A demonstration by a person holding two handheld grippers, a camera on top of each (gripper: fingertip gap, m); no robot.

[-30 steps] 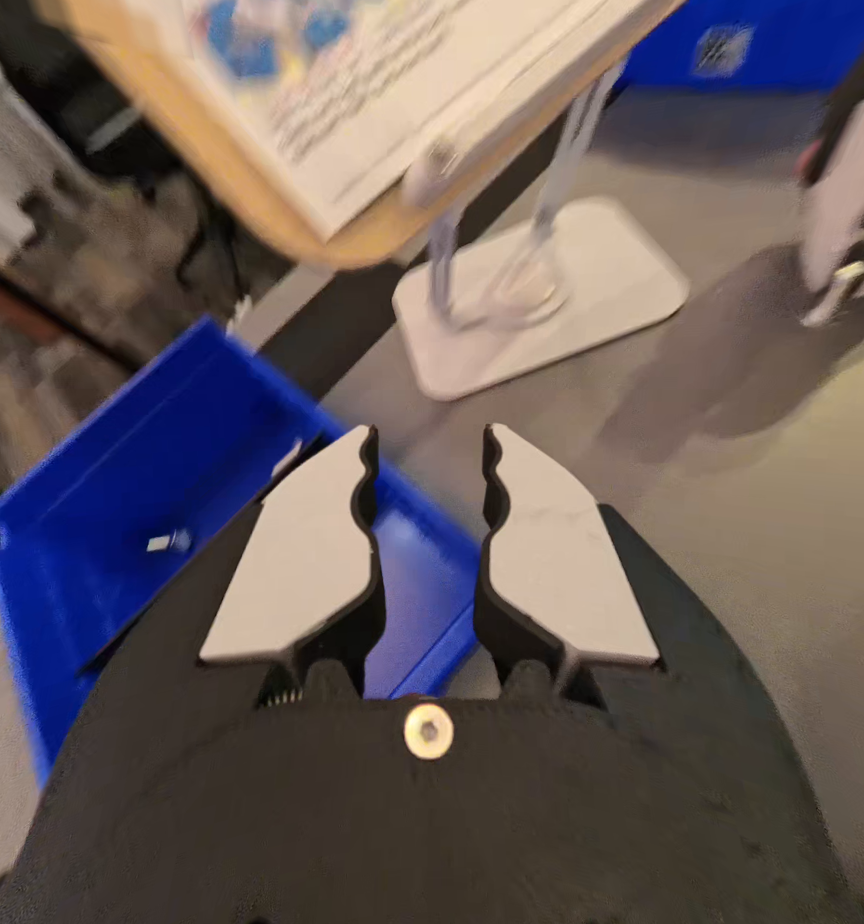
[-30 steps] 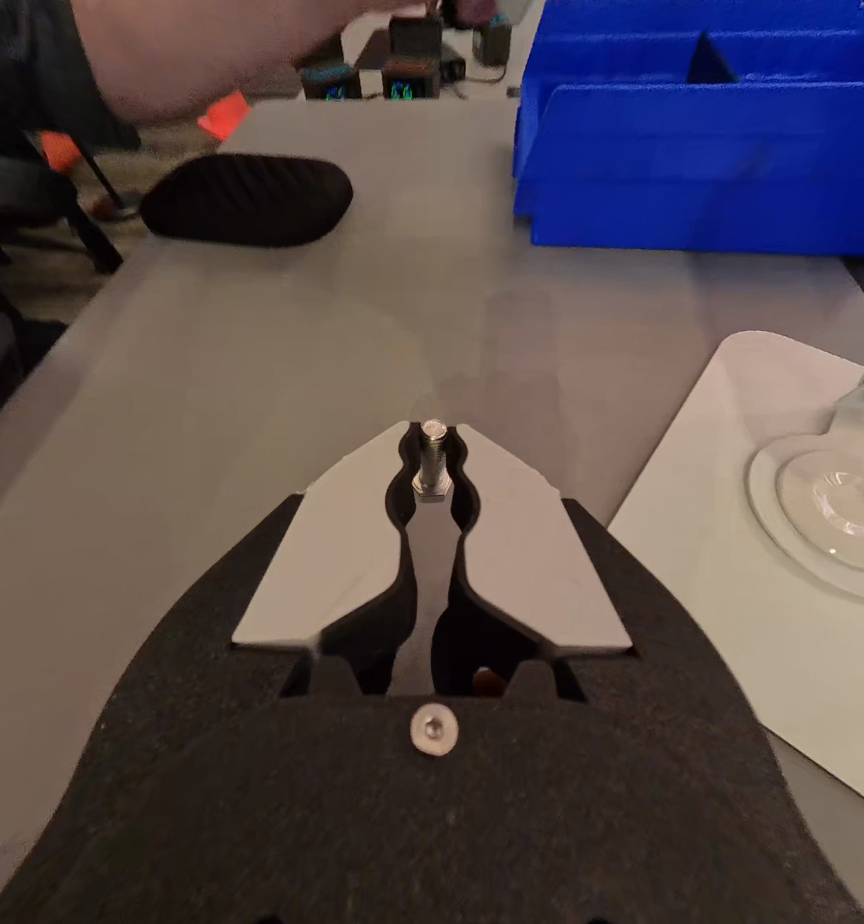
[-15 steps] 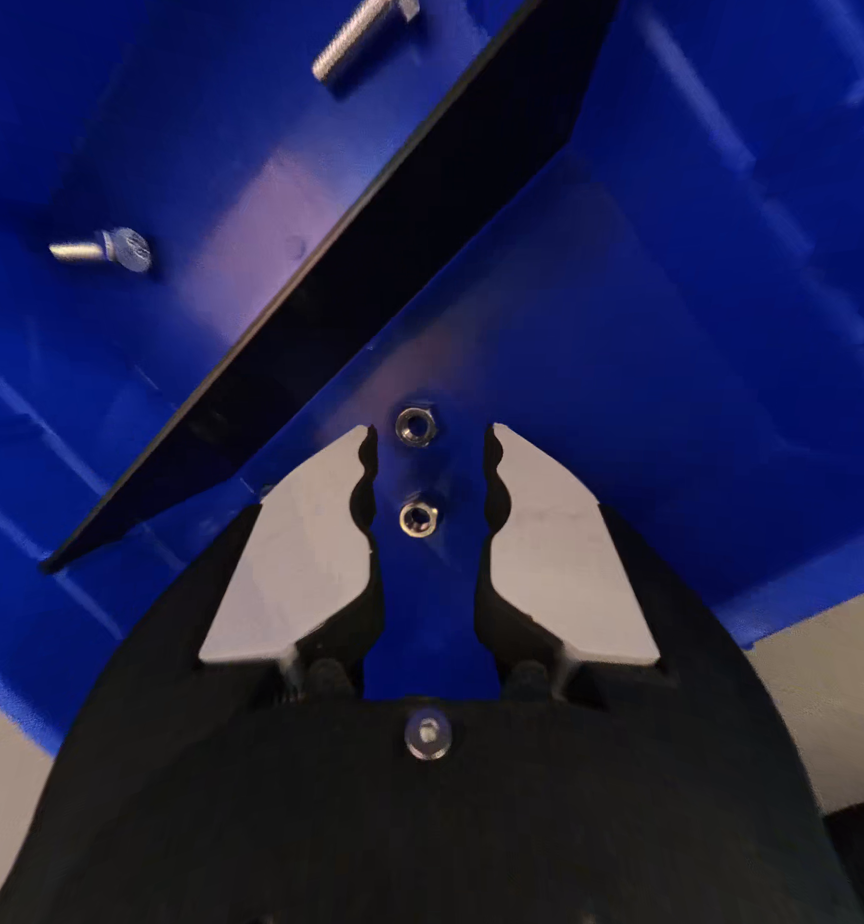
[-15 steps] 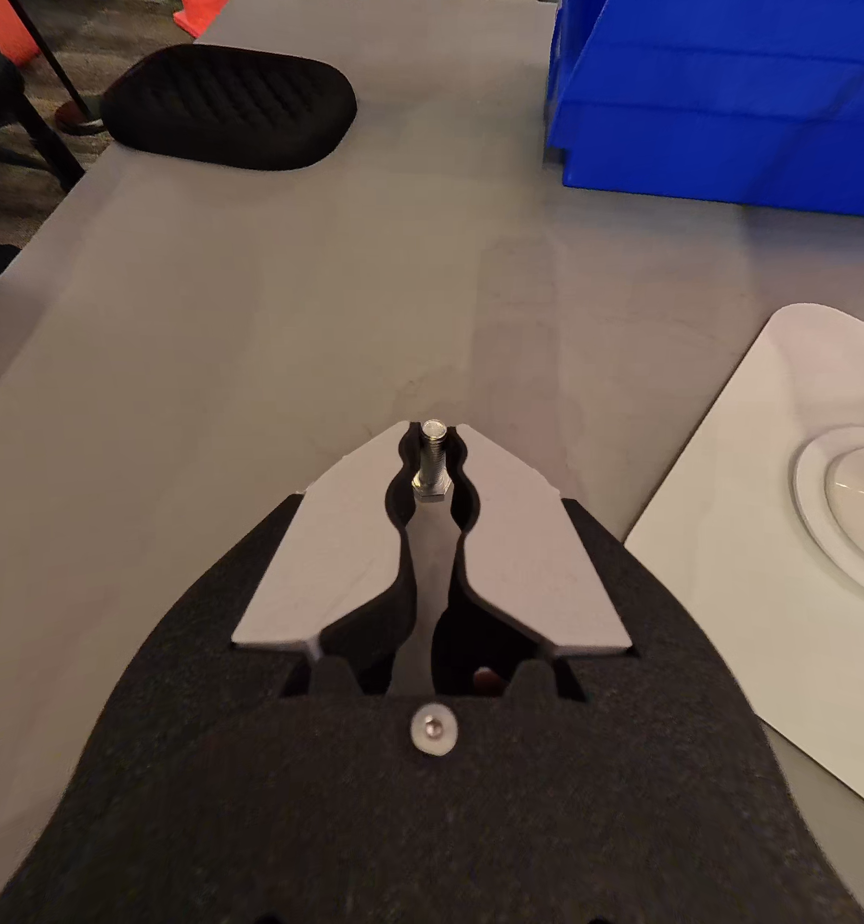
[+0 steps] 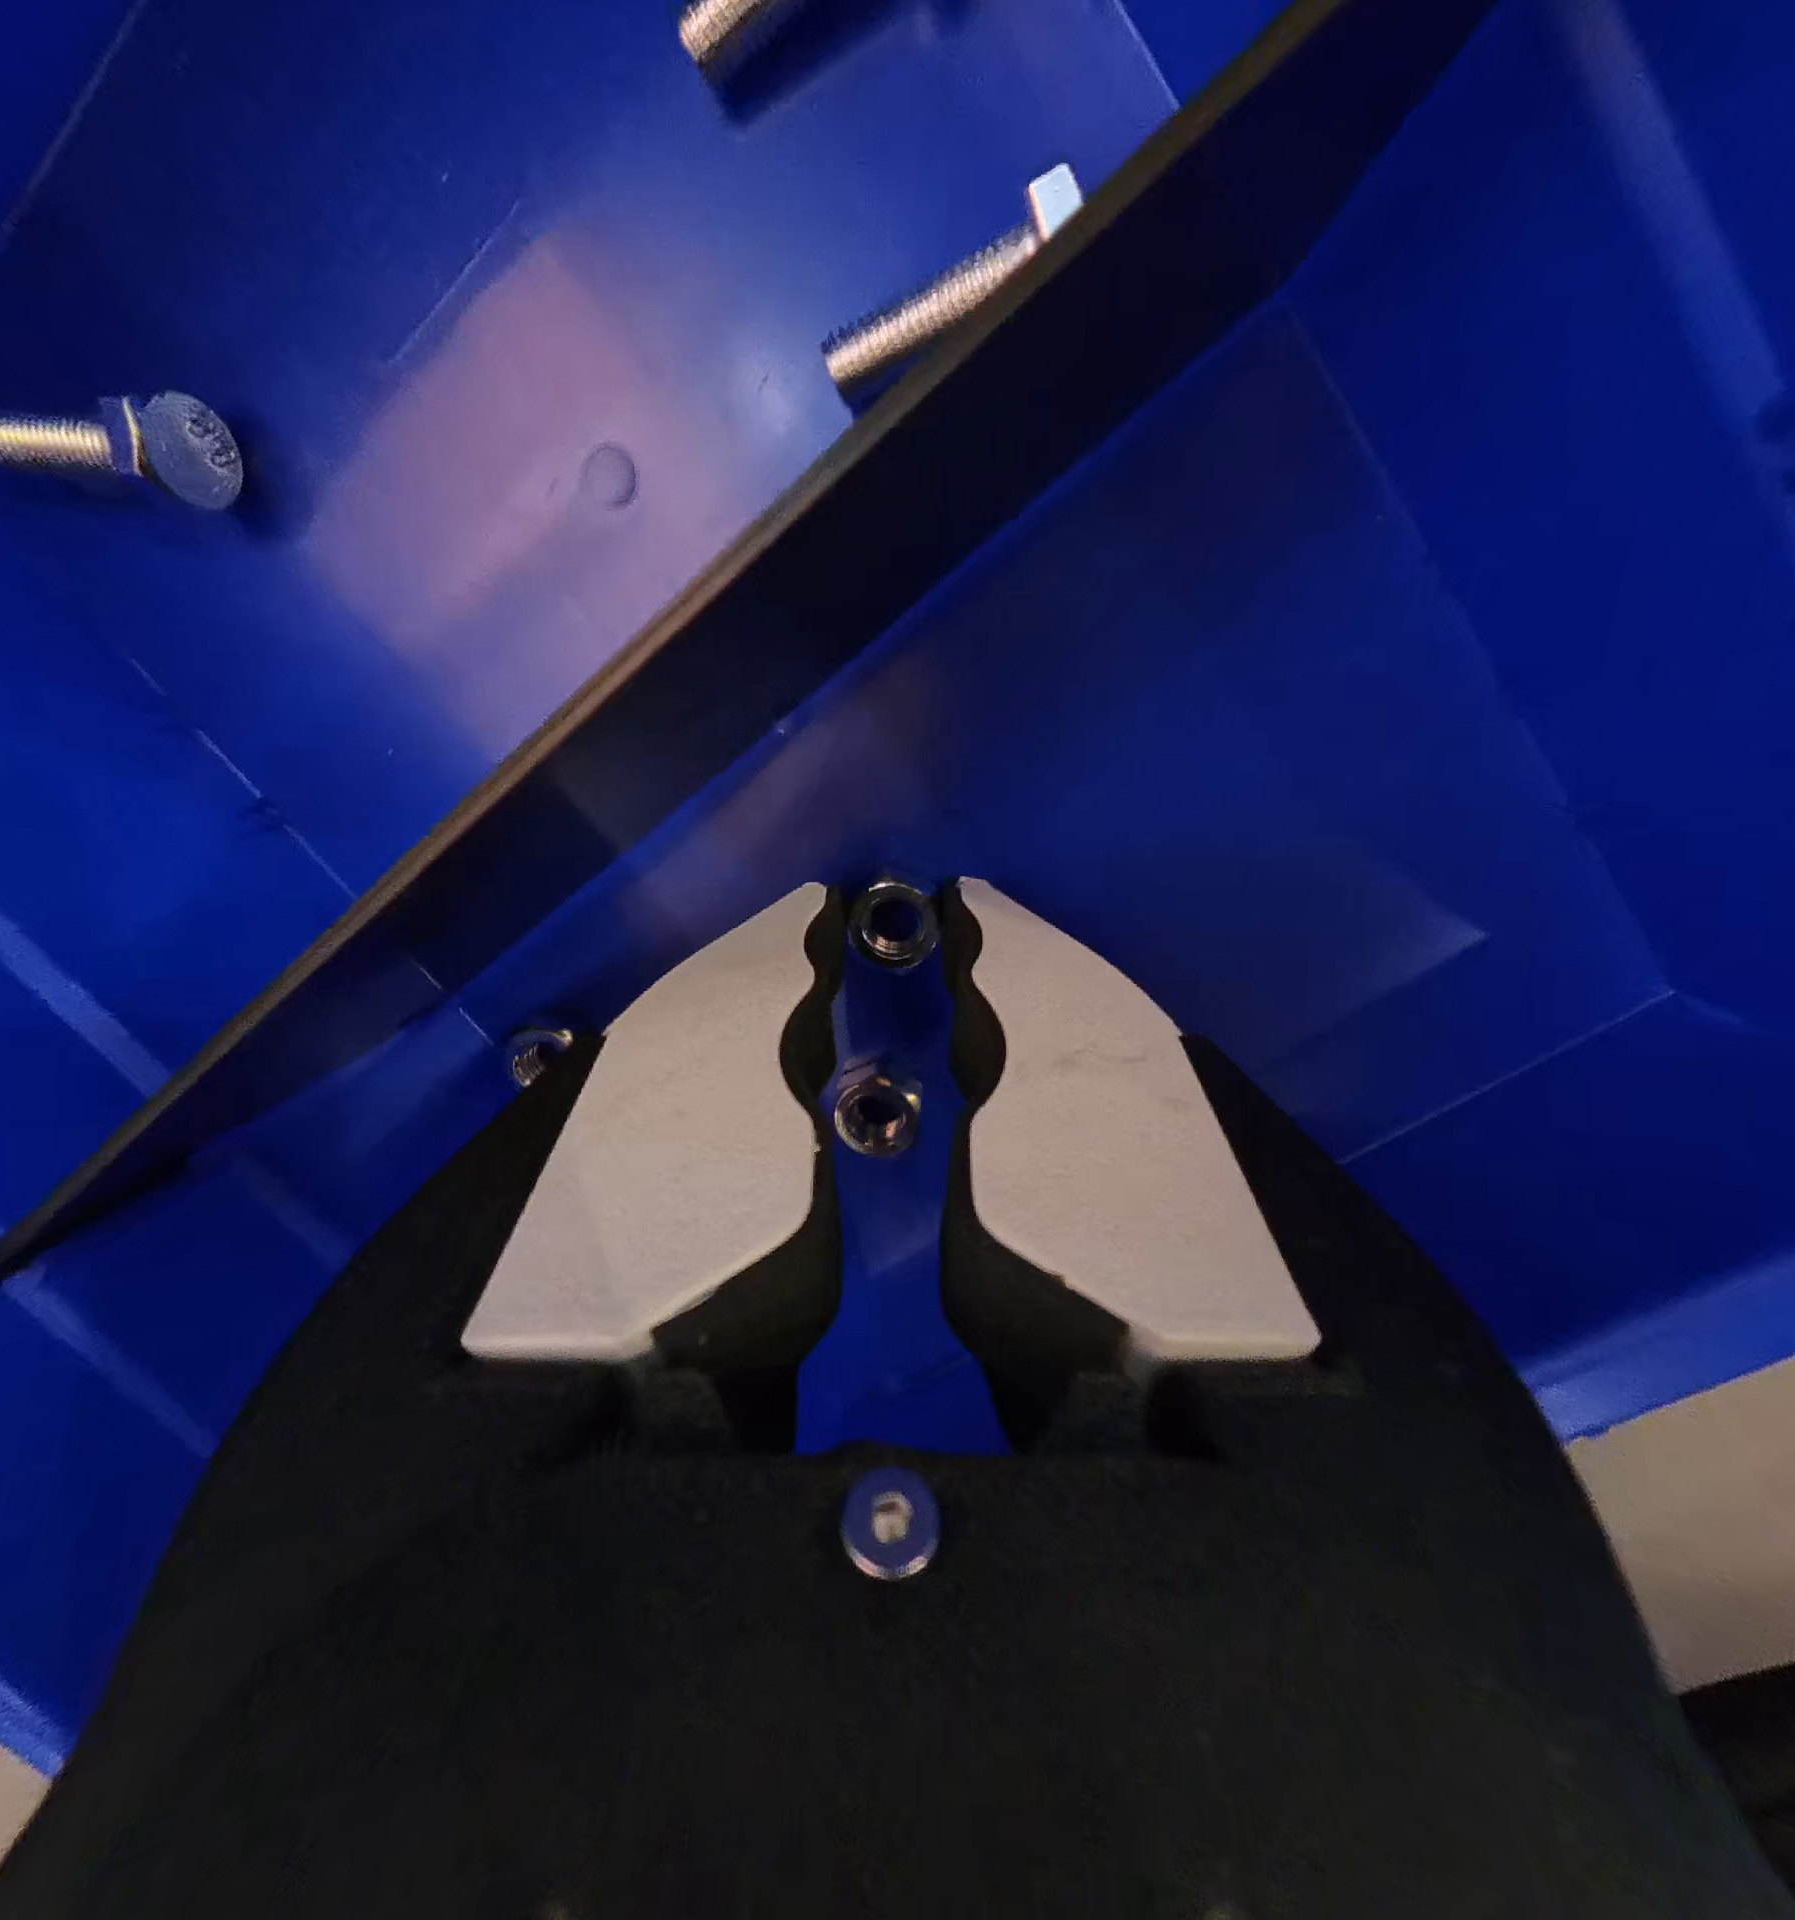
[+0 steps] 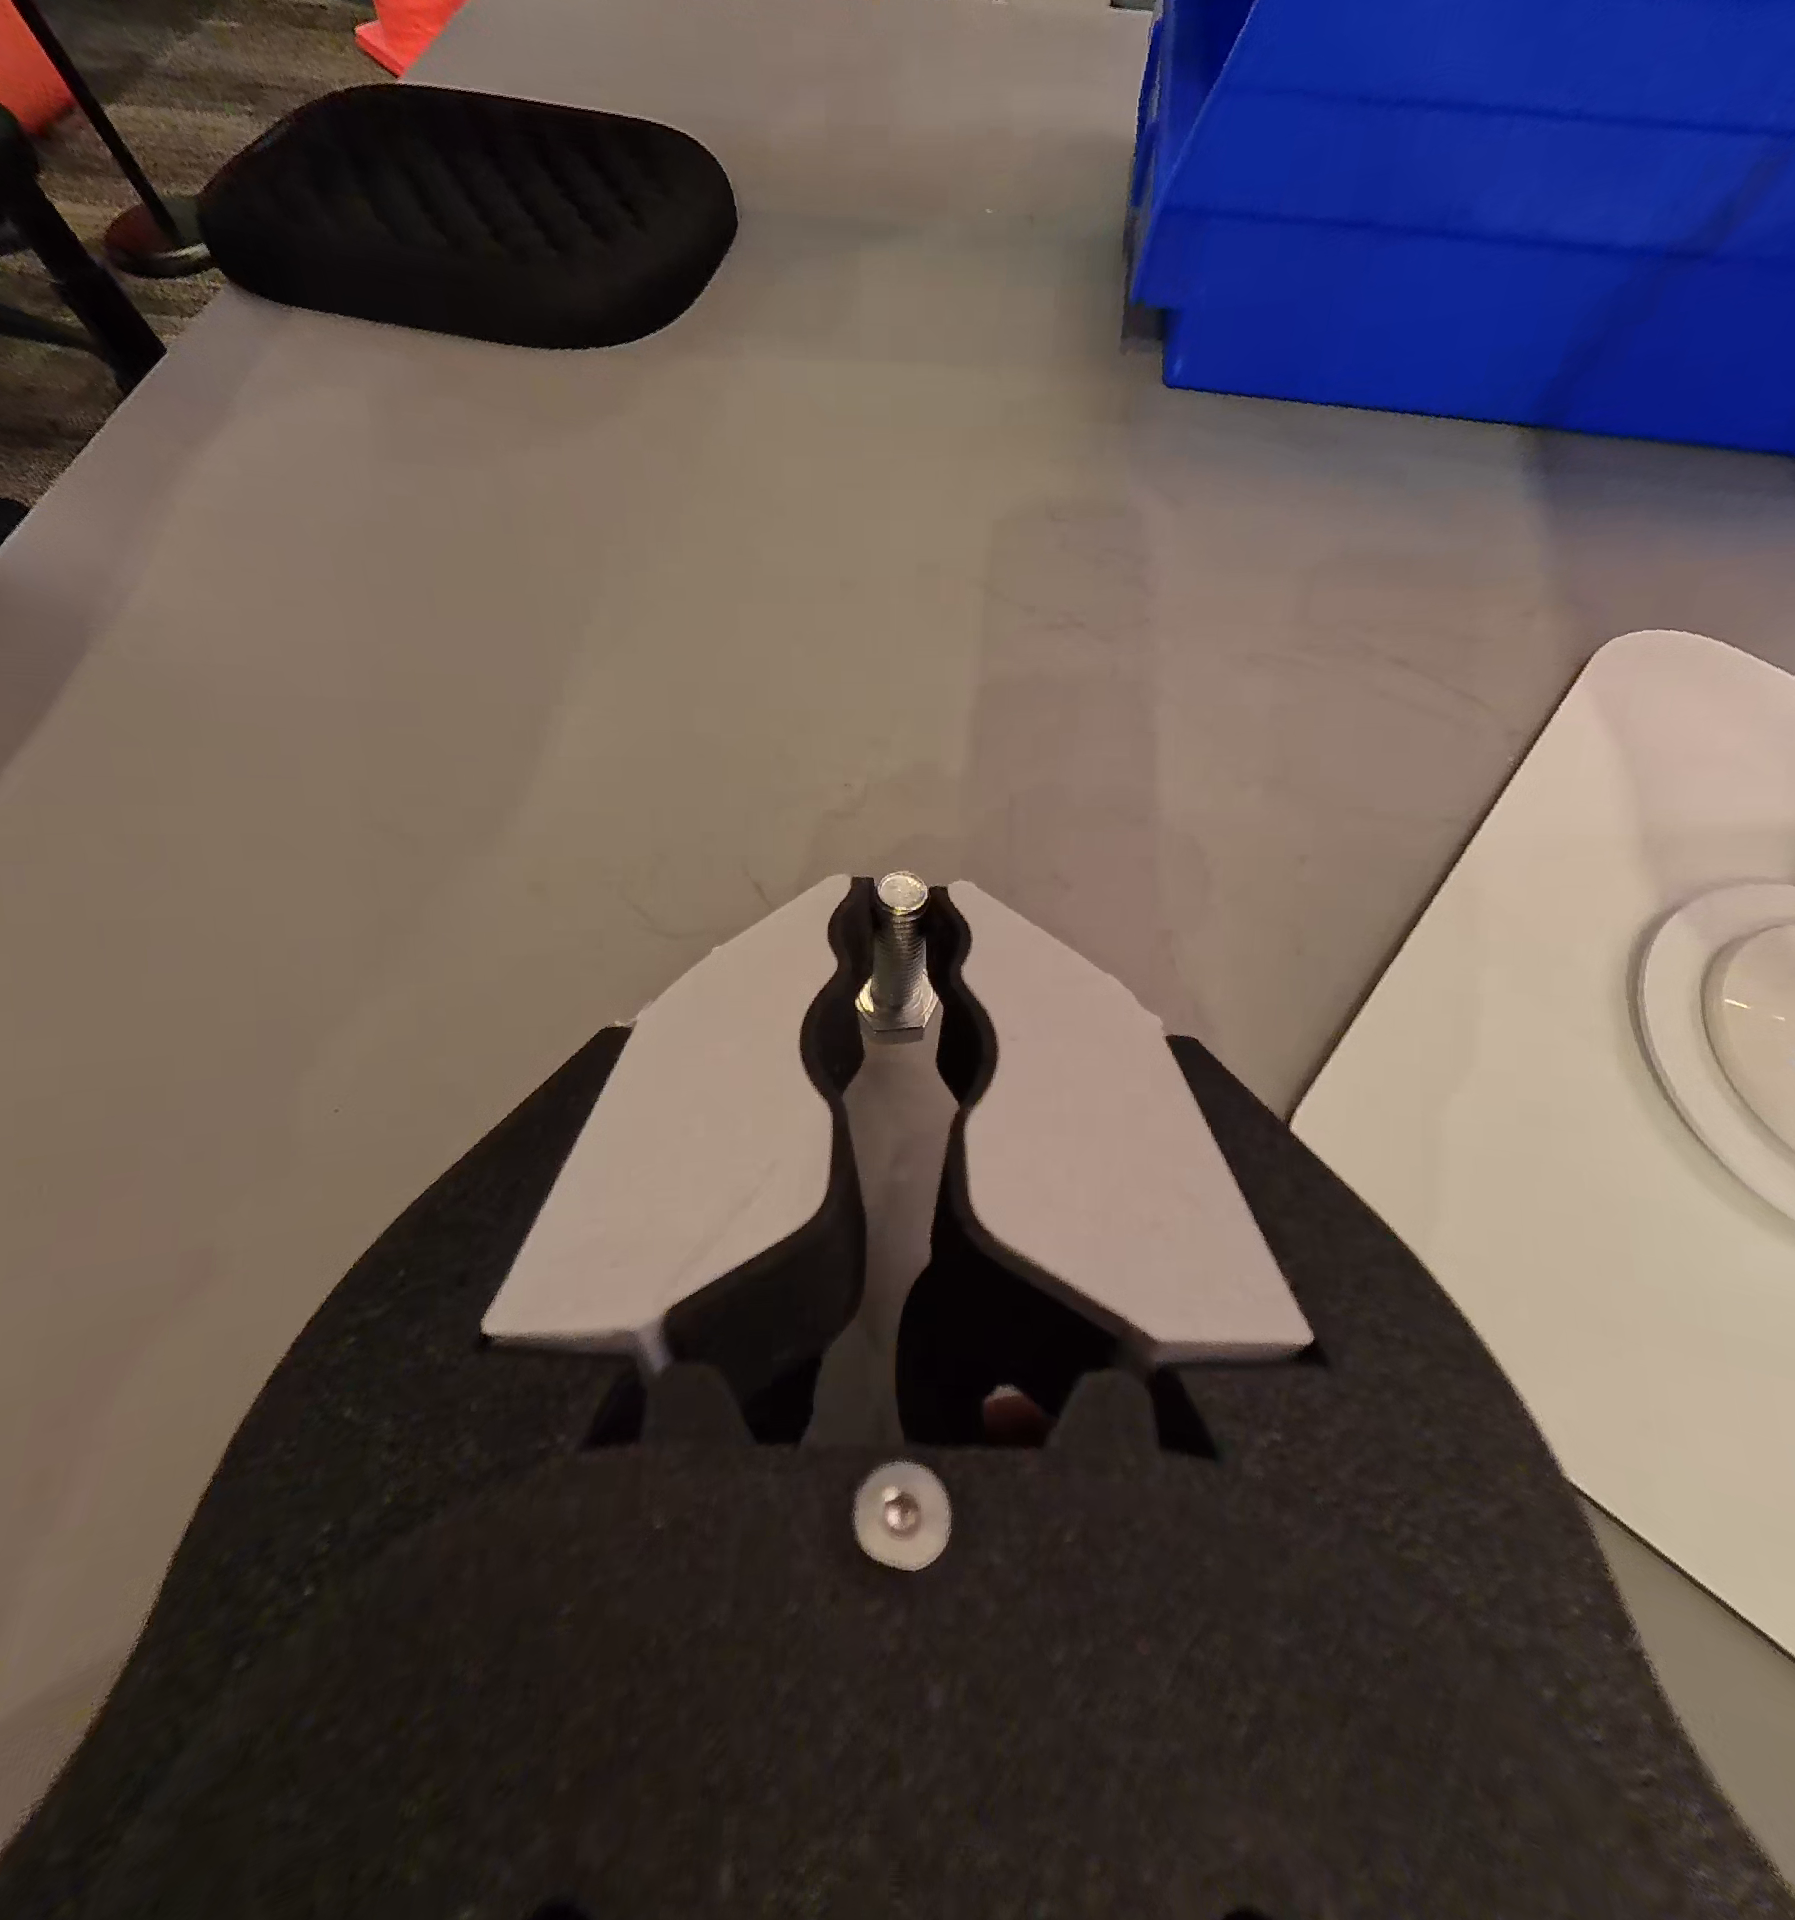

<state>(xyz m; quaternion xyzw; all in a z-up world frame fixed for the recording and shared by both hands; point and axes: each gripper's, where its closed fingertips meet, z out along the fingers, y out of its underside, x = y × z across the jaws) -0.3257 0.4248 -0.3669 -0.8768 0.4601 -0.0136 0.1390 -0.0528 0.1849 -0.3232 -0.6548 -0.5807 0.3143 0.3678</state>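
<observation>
My left gripper [image 5: 891, 894] reaches down into a blue bin [image 5: 1392, 623]. Its fingertips are closed on a small steel hex nut [image 5: 891, 925] that rests on the bin floor, one pad against each side. A second nut [image 5: 875, 1114] lies loose farther back between the fingers. A third nut [image 5: 538, 1055] peeks out beside the left finger. My right gripper [image 6: 903, 894] is shut on a steel hex bolt [image 6: 898, 966]. It grips the threaded shaft with the tip pointing forward, above the grey table [image 6: 560, 675].
A black divider [image 5: 768, 582] crosses the bin; several bolts [image 5: 114, 442] lie beyond it. In the right wrist view, stacked blue bins [image 6: 1495, 260] stand at the far right, a white stand base [image 6: 1547, 1039] at the right, and a black padded rest [image 6: 467, 208] at the far left. Left tips to right tips: about 35 cm.
My left gripper swung from above the table down into the blue bin, then narrowed its jaws around the front nut. The right gripper kept holding the bolt and drifted slightly.
</observation>
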